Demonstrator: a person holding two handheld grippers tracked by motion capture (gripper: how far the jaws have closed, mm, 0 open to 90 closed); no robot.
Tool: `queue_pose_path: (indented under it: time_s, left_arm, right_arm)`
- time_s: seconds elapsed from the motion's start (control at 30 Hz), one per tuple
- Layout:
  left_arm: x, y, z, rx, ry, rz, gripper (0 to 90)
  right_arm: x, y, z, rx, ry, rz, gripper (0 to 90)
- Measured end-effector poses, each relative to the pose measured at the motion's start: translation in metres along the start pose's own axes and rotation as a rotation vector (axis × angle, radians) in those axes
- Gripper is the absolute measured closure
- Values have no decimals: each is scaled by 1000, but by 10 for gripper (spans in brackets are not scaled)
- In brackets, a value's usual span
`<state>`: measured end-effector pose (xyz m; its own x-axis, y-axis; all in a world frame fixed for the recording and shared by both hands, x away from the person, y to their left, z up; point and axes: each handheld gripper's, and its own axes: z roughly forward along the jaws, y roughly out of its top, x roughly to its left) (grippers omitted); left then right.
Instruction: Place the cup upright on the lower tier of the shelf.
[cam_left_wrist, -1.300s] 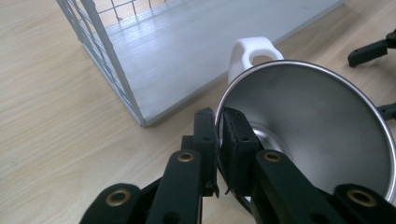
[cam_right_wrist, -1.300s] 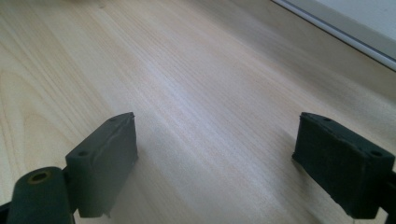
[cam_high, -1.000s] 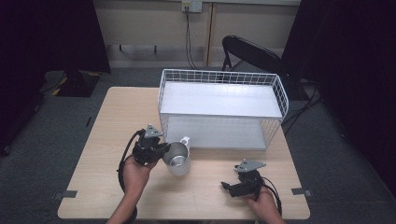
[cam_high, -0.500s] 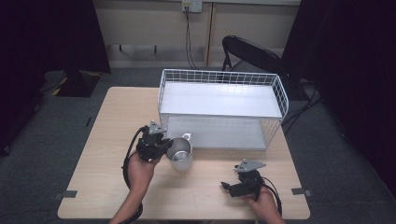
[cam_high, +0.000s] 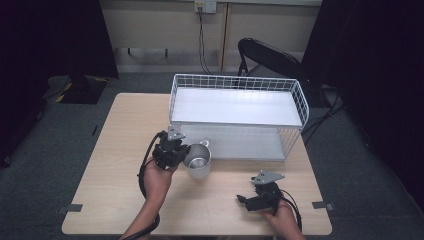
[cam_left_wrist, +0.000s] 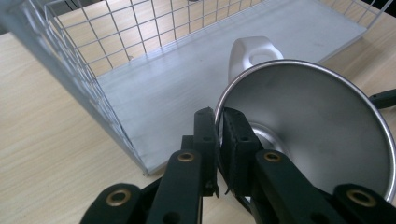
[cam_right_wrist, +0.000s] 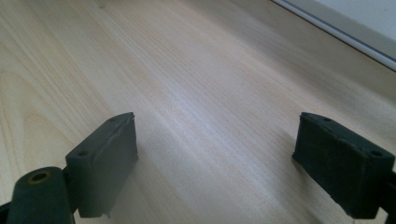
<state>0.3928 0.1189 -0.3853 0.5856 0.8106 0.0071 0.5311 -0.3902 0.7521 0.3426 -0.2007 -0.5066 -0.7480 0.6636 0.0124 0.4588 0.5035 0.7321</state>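
Note:
A shiny metal cup (cam_high: 198, 162) with a white handle (cam_left_wrist: 252, 51) hangs over the table just in front of the white wire rack (cam_high: 235, 100). My left gripper (cam_high: 181, 151) is shut on the cup's rim (cam_left_wrist: 219, 119), one jaw inside the cup and one outside. The cup's mouth faces up toward the camera, and its handle points toward the rack's lower shelf (cam_left_wrist: 187, 79). My right gripper (cam_high: 243, 200) rests low over the table near the front right edge, open, with bare wood between its pads (cam_right_wrist: 105, 161).
The two-level wire rack stands at the back middle of the wooden table (cam_high: 115, 175). A black folding chair (cam_high: 270, 57) sits behind the table. Bare tabletop lies to the left and along the front.
My left hand has carried the cup a little to the right and toward the rack's lower shelf. The right gripper has stayed where it was.

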Motion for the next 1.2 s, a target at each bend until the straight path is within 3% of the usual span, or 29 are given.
queue_pose_path:
  time_s: [1.2]
  left_arm:
    - [-9,23,17,-54,56,-14,851]
  right_arm:
    - [0,0,0,0,1,0,123]
